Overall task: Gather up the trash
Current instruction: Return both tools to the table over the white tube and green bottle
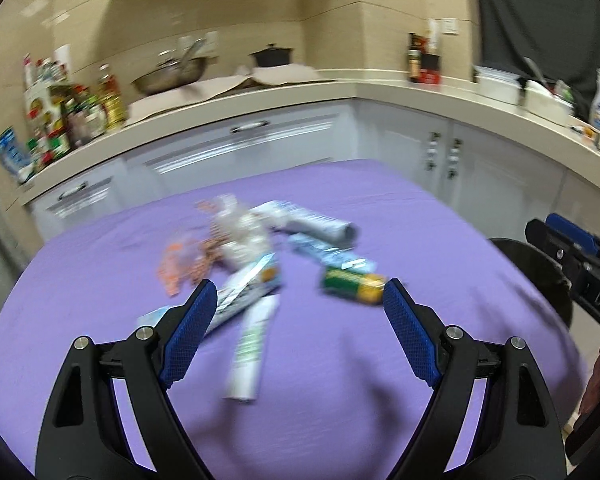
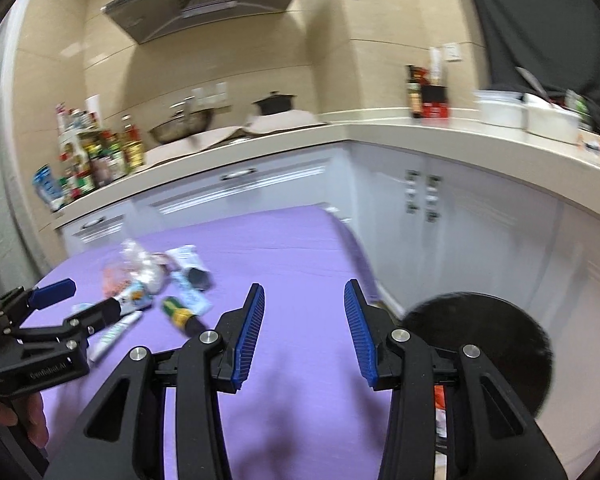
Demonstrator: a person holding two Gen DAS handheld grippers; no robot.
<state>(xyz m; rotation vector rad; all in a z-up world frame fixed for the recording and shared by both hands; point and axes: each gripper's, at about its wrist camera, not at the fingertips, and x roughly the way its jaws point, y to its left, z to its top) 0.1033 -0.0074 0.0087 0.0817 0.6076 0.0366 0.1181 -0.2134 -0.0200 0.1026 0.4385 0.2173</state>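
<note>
While the trash (image 1: pixel 268 264) lies in a loose heap on the far middle of the purple table (image 1: pixel 340 380), tubes, a wrapper and a green-and-yellow pack all unpicked, collecting looks barely begun, and a dark round bin (image 2: pixel 488 344) waits off the right edge. The left gripper (image 1: pixel 298 300) hangs wide open and empty just short of the heap; the right gripper (image 2: pixel 305 304) is partly open, empty, over bare cloth. Blur hides the labels; only "DAS" and "GenRobot.AI" on the grippers read.

blur: trash pile (image 1: pixel 260 252), labels unreadable | cut off: black bin (image 2: pixel 480 344), contents hidden | counter bottles (image 1: pixel 76 116) smeared
</note>
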